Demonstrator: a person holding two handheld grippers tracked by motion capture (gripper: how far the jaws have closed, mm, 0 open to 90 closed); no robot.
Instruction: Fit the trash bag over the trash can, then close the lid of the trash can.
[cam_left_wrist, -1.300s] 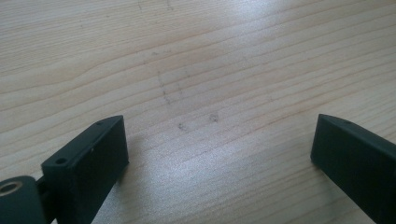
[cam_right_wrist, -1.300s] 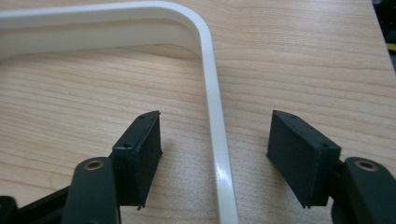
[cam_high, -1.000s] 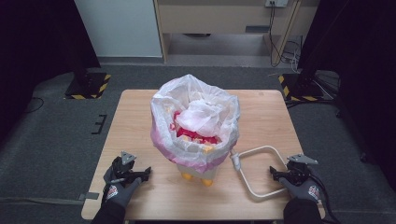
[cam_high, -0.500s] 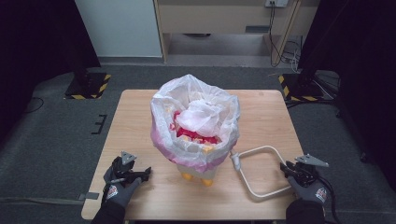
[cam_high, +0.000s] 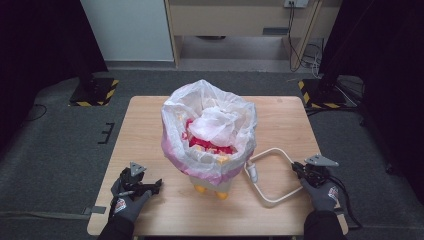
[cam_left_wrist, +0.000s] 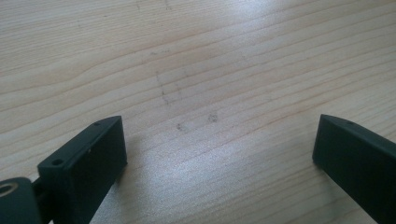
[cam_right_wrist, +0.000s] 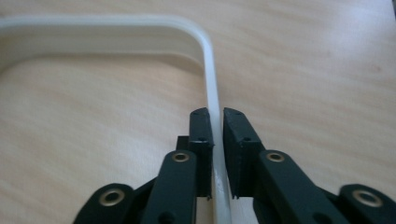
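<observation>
At lower right, the right gripper (cam_right_wrist: 215, 116) has just been closing its jaws onto the white handle (cam_right_wrist: 211, 74), gripping it for lifting; the left gripper (cam_left_wrist: 219, 154) is resting wide open, holding nothing, on the worktop (cam_left_wrist: 196, 56).

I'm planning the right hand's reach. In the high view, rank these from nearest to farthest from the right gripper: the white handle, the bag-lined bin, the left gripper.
1. White handle: clamped in the right gripper, at the table's right.
2. Bag-lined bin: mid-table, to the gripper's left.
3. Left gripper: across the table, near the front left edge.
</observation>
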